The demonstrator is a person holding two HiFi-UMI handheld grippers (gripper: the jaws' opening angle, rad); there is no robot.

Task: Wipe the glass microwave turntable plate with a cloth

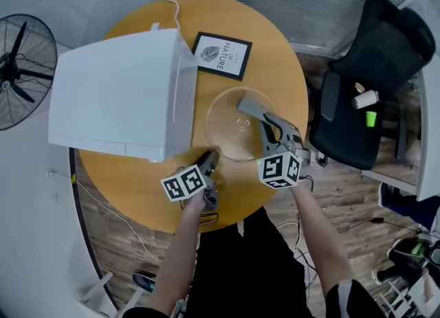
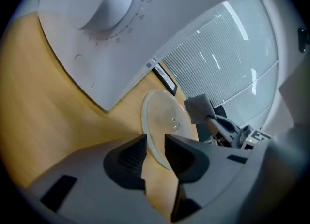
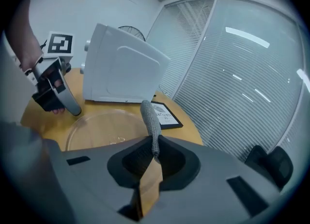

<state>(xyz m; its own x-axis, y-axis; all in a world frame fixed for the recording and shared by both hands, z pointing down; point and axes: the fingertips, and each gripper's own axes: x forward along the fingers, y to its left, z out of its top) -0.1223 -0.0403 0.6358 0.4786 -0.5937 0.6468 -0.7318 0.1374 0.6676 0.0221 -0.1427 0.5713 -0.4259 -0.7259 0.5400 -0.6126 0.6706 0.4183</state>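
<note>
Left hand-held gripper (image 2: 155, 143) pinches clear glass plate (image 1: 223, 126); right hand-held gripper (image 3: 154, 146) clamps grey cloth (image 3: 150, 119)

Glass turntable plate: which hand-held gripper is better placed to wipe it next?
Right. The right hand-held gripper is shut on the grey cloth, held just above the glass plate. The left hand-held gripper has no cloth; it appears to pinch the plate's near rim, steadying it.
</note>
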